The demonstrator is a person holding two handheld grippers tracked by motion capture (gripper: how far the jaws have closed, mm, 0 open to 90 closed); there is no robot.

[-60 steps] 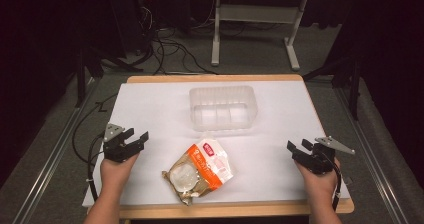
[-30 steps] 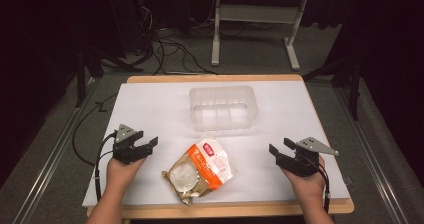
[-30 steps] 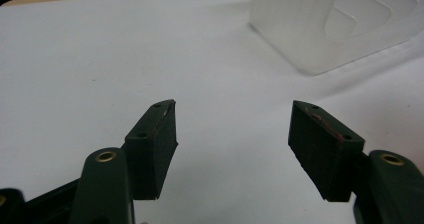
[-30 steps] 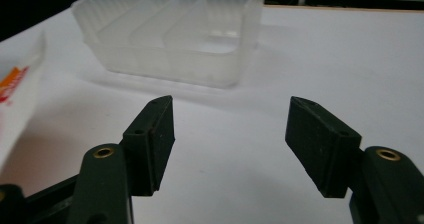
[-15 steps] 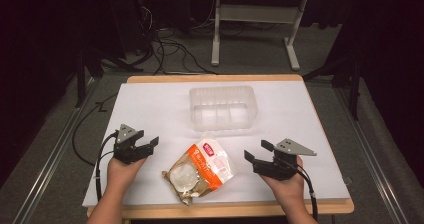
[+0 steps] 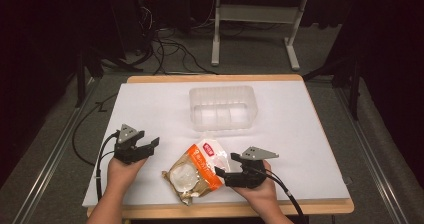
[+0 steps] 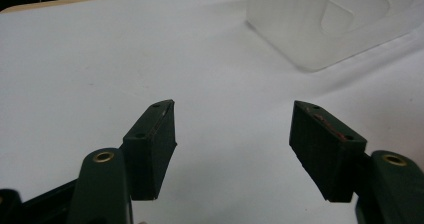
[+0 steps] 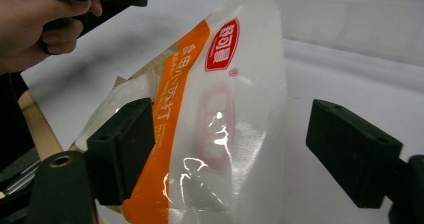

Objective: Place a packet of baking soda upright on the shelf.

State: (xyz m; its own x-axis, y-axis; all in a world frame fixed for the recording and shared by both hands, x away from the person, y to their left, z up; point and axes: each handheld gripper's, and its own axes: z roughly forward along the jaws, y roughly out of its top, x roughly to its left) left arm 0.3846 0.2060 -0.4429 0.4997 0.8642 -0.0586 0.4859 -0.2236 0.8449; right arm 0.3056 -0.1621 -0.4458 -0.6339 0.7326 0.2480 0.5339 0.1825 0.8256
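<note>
Seen from the high view, a white sheet covers the wooden table (image 6: 320,210), and a clear plastic tray (image 6: 223,107) stands on it toward the far side, near the middle. Nearer the person lies a snack packet (image 6: 196,170), orange and white with a round pale item showing through its clear part, lying flat and slantwise with its white top end pointing toward the tray but apart from it. The right gripper (image 6: 225,166) is low over the sheet at the packet's right edge, its jaws spread and reaching over that edge; they have just been opening, and the packet's edge lies between them without either pad pressing on it. The left gripper (image 6: 149,146) sits to the packet's left, apart from it, jaws apart with nothing between them. Next, the left gripper view looks along its two black pads (image 7: 152,146), which stand wide over bare white sheet, with a corner of the clear tray (image 7: 320,24) ahead on the right. Lastly, the right gripper view has the packet (image 8: 220,134) running up between its widely parted jaws, the orange stripe close by one pad (image 8: 122,146) and the other pad well clear over the sheet; farther off at the upper left, the person's other hand (image 8: 42,26) grips its black tool.
</note>
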